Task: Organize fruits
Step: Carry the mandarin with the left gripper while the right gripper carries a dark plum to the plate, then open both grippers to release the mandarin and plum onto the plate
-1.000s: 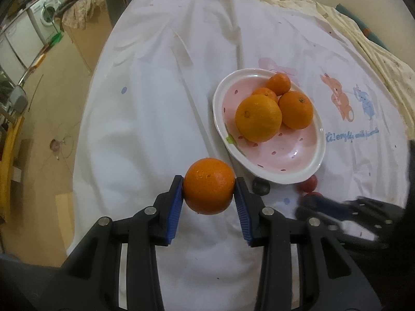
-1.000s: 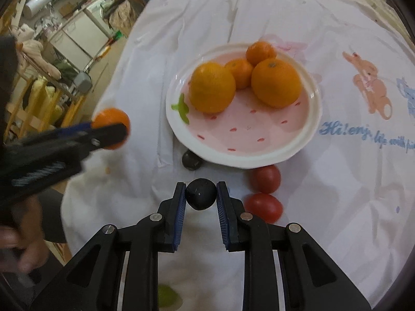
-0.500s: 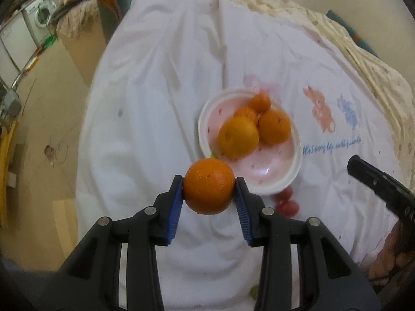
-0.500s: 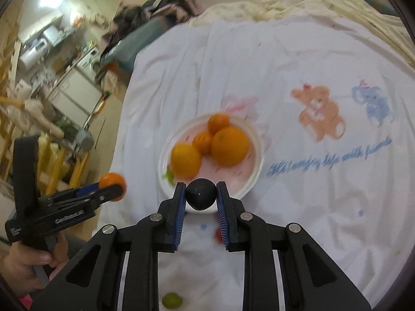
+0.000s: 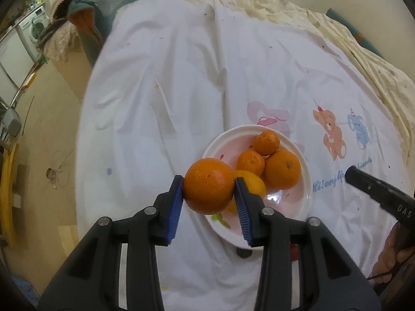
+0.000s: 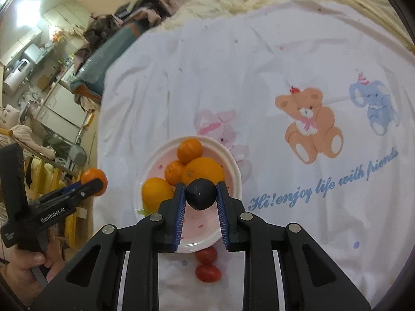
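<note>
Dimpled round orange (image 5: 208, 185) clamped in left jaws, smooth glossy dark fruit (image 6: 201, 193) in right jaws

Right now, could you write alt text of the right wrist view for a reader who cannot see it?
The right claw grips a small dark round fruit above a pink plate holding four oranges. Two red tomatoes lie on the white cartoon-printed cloth before the plate. At far left, the left claw holds another orange.
</note>
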`<move>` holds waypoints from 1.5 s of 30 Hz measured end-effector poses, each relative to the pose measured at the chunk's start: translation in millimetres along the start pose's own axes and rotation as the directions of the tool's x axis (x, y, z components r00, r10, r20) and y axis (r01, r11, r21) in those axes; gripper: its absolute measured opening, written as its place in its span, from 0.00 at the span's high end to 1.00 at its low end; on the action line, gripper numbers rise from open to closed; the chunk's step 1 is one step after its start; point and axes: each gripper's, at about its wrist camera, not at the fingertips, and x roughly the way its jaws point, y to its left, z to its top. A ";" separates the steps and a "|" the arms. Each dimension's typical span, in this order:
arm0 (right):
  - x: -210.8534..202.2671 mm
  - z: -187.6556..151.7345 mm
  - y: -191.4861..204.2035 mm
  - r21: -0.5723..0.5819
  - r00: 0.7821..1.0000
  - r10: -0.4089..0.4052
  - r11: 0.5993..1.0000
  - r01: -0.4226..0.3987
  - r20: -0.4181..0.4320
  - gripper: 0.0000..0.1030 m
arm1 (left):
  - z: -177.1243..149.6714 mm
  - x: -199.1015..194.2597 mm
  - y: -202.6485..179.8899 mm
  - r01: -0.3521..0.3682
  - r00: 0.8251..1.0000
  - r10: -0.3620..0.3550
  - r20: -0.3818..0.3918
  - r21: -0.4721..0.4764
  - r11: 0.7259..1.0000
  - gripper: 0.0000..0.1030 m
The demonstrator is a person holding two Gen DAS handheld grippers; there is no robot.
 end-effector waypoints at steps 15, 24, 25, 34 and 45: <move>48.0 -18.1 0.9 -0.007 0.989 0.023 1.000 -0.024 -0.147 0.76 | 27.5 72.8 -12.0 0.061 0.996 -0.063 -0.070 -0.029 0.998 0.66; 61.0 -24.8 0.6 0.001 0.981 0.011 1.000 -0.011 -0.193 0.76 | 27.4 84.4 -19.5 0.084 0.992 -0.085 -0.091 -0.011 0.996 0.65; 60.6 -24.8 0.3 0.004 0.981 0.013 1.000 -0.012 -0.192 0.76 | 27.8 84.5 -18.9 0.085 0.992 -0.086 -0.092 -0.014 0.996 0.65; 63.1 -23.5 -1.2 0.032 0.973 0.050 0.999 -0.044 -0.226 0.71 | 27.8 90.7 -16.4 0.112 0.982 -0.118 -0.147 -0.050 0.992 0.33; 44.1 -14.5 -6.5 0.044 0.984 0.022 0.999 -0.014 -0.177 0.28 | 22.8 70.1 -3.3 0.101 0.990 -0.108 -0.089 -0.077 0.992 0.25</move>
